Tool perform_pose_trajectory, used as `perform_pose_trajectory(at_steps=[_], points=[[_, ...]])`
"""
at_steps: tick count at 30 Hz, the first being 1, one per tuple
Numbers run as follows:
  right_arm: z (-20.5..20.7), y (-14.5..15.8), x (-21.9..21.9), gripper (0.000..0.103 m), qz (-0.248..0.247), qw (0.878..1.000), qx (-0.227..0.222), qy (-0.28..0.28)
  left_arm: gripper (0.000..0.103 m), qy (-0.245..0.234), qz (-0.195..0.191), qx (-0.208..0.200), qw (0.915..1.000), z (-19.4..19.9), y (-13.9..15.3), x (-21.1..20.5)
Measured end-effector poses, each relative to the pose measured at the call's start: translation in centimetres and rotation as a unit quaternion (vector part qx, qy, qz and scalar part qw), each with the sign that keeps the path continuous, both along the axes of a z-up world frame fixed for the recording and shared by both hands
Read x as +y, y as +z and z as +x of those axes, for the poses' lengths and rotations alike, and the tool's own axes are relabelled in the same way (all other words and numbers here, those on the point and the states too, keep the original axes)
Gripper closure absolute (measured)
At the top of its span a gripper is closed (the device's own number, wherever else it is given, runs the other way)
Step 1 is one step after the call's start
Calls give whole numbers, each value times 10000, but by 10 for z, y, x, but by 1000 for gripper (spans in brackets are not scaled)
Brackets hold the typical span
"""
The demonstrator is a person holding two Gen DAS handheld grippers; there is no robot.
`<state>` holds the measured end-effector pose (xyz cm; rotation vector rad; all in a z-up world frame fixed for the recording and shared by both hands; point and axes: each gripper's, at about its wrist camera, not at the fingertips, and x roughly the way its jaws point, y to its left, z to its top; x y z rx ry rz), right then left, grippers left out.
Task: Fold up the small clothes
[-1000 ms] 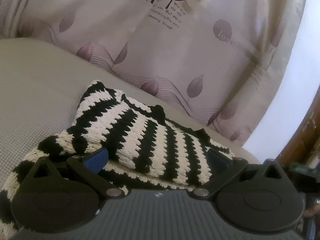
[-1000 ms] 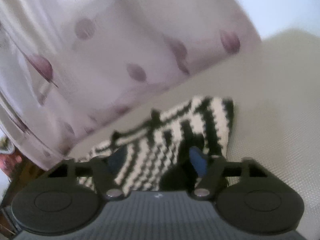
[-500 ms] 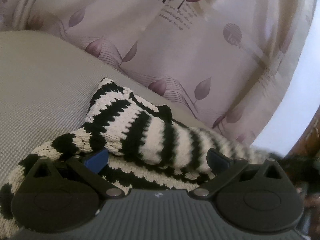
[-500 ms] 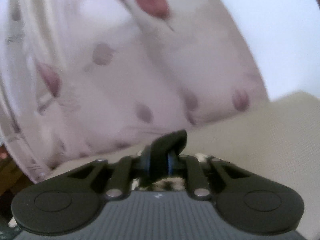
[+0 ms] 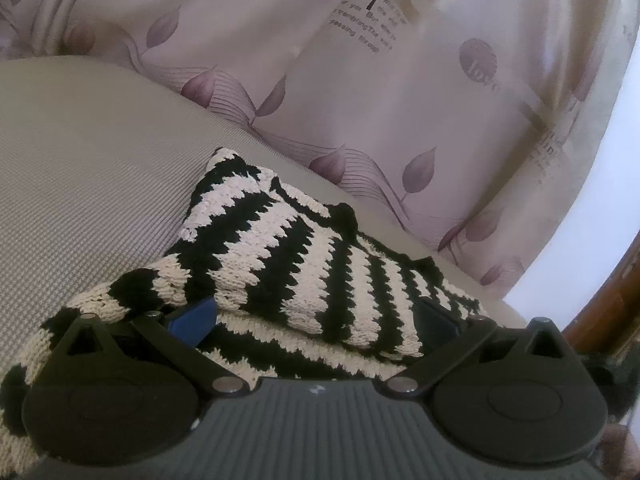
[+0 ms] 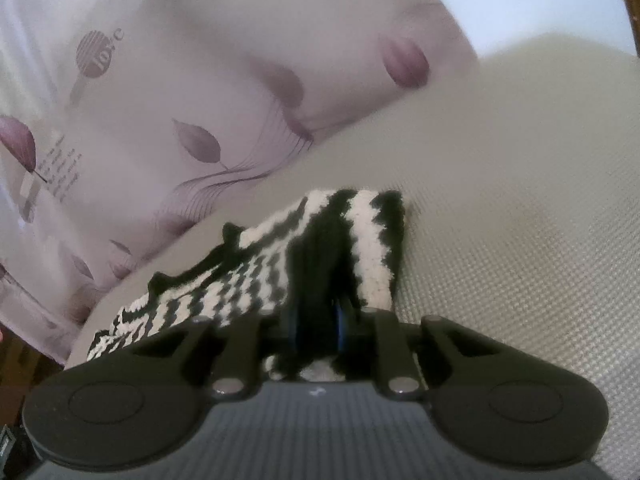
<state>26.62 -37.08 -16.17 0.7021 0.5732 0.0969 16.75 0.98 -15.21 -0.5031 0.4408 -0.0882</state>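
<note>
A black-and-cream striped knit garment (image 5: 288, 264) lies folded on a grey woven cushion (image 5: 80, 184). My left gripper (image 5: 314, 316) stands open and low over the garment's near edge; its blue-padded fingers (image 5: 192, 316) straddle the folded layers without pinching them. In the right wrist view the same garment (image 6: 248, 292) stretches away to the left. My right gripper (image 6: 316, 328) has its jaws close together on a bunched black fold at the garment's near corner. They are easing open slightly while the fold is still caught between the pads.
A pale curtain (image 5: 400, 100) with purple leaves and printed text hangs right behind the cushion. Brown wooden furniture (image 5: 600, 312) shows at the right edge. Bare grey cushion (image 6: 520, 220) extends to the right of the garment.
My right gripper went from open over the garment to closed on its corner, rose, then dropped back down. The garment's top layer bulged toward the right and has settled flat. My left gripper stayed put.
</note>
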Motion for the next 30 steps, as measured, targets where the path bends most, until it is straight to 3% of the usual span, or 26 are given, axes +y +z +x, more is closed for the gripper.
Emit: perform_pose_trajectory(at_steps=[4,6,7,8,13,16,19,22,25,28,30], points=[[-62,29,4,73,173,9980,-593,-128,0,-10,-84,-18,10000,0,0,2],[-100,37,11,48,100,9972,-742,-18,0,-119,-81,5,9999,1,0,1],[-124,38,16,29,50,9964,-836,95,0,-229,-36,66,9997,1,2,0],[-146,40,20,20,-51,9958,-898,178,1,-365,54,151,9992,-1,6,-2],[-243,38,40,20,-1151,9908,-657,257,0,-858,597,-274,9941,-66,32,-5],[-272,29,46,20,-1223,9910,-468,285,0,-956,1076,-230,9893,-99,37,1],[-286,22,55,20,-1240,9907,-406,376,0,-939,1237,-166,9877,-130,36,23],[-286,9,60,20,-1111,9929,-219,364,0,-906,1139,178,9892,-149,31,51],[-288,0,66,21,-869,9953,-264,341,1,-873,760,436,9923,-161,22,79],[-283,-3,71,43,-705,9965,-285,341,3,-674,524,569,9947,-170,15,98],[-282,-4,75,44,-749,9960,-327,361,3,-716,347,623,9949,-172,10,104]])
